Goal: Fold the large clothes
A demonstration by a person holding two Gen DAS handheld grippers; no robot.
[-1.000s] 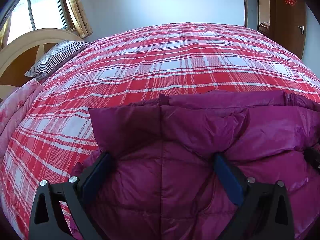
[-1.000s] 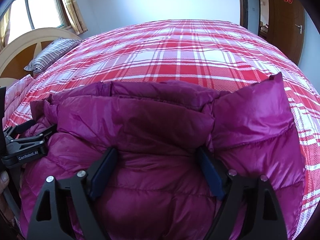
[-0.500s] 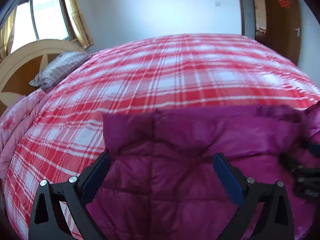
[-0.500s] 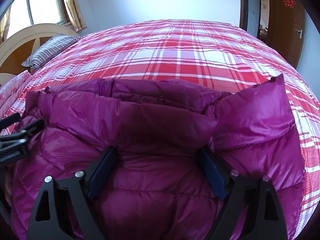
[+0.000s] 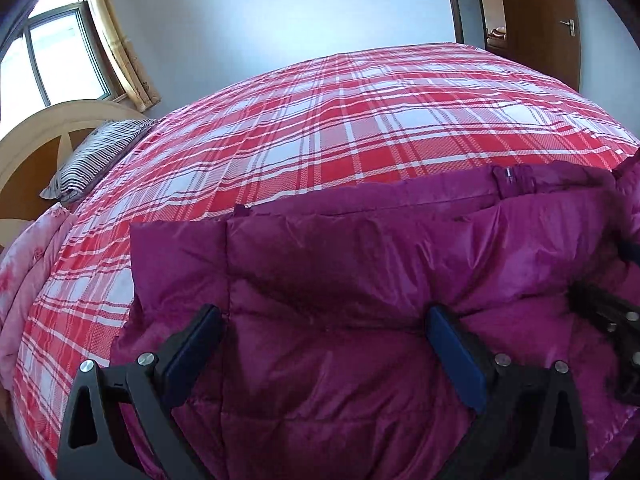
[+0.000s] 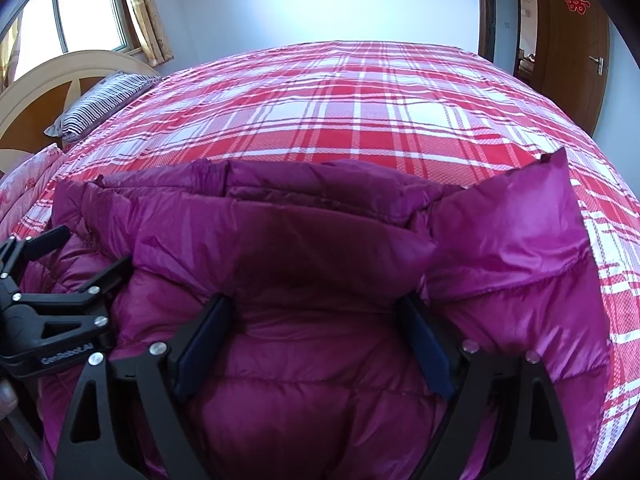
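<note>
A magenta quilted down jacket [image 5: 360, 288] is shown lying at the near edge of a bed covered by a red-and-white plaid sheet [image 5: 360, 128]; its lower part is cut off by the frame in both views. The left gripper [image 5: 324, 340] is seen with its jaws spread wide over the padded fabric, nothing being clamped between them. The right gripper [image 6: 316, 328] is likewise spread wide, its blue pads [image 6: 200, 344] resting against a puffed fold; whether the fold is pressed cannot be told. Only in the right wrist view is a raised corner of the jacket [image 6: 552, 200] shown, together with a fingertip [image 6: 6, 400] at the left margin. Only in the left wrist view is the jacket's far-edge snap [image 5: 509, 173] visible. A striped pillow [image 6: 100, 100] is seen by the headboard [image 6: 48, 80].
</note>
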